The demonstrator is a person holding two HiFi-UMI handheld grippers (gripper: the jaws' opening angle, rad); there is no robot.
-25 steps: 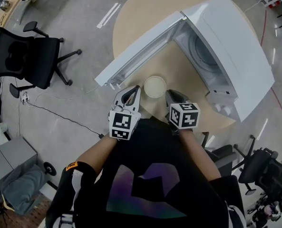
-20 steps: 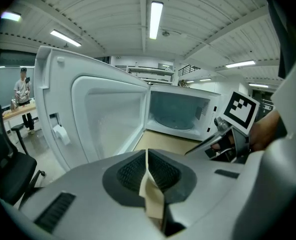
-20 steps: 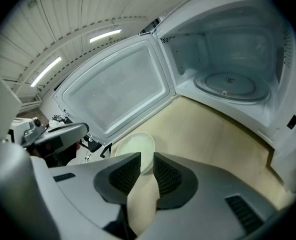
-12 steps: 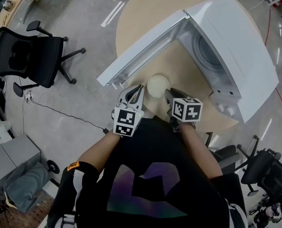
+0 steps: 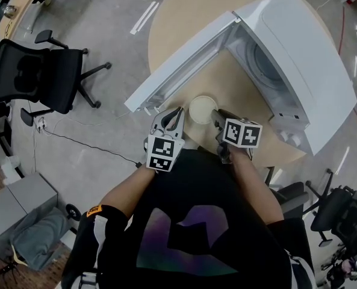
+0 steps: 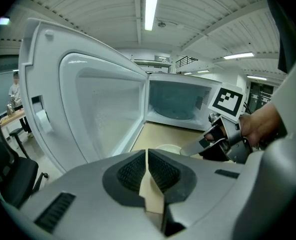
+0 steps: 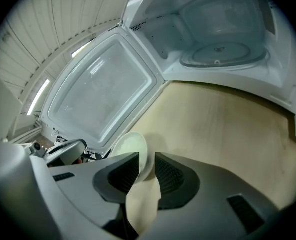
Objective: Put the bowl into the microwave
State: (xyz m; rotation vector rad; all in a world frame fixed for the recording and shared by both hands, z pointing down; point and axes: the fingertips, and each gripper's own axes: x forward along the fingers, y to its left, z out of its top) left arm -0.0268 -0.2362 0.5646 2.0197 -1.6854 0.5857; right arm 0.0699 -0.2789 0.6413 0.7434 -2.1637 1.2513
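A pale cream bowl [image 5: 202, 109] sits on the round wooden table [image 5: 238, 83] in front of the white microwave [image 5: 304, 59], whose door [image 5: 184, 59] stands wide open to the left. My right gripper [image 5: 217, 118] is at the bowl's right edge. In the right gripper view the bowl [image 7: 130, 146] has its rim between the pads, and the right gripper [image 7: 147, 156] is shut on it. The glass turntable [image 7: 222, 54] lies inside the empty cavity. My left gripper [image 5: 169, 120] hovers just left of the bowl, and this left gripper [image 6: 147, 151] is shut on nothing.
The open door walls off the table's left side. Black office chairs stand on the floor at the left [image 5: 34, 77] and lower right [image 5: 341, 215]. A cable [image 5: 88, 146] runs across the floor. A person [image 6: 14, 91] stands far off.
My right gripper has slid forward onto the bowl's rim. The left gripper edged forward a little. The bowl stays where it was on the table.
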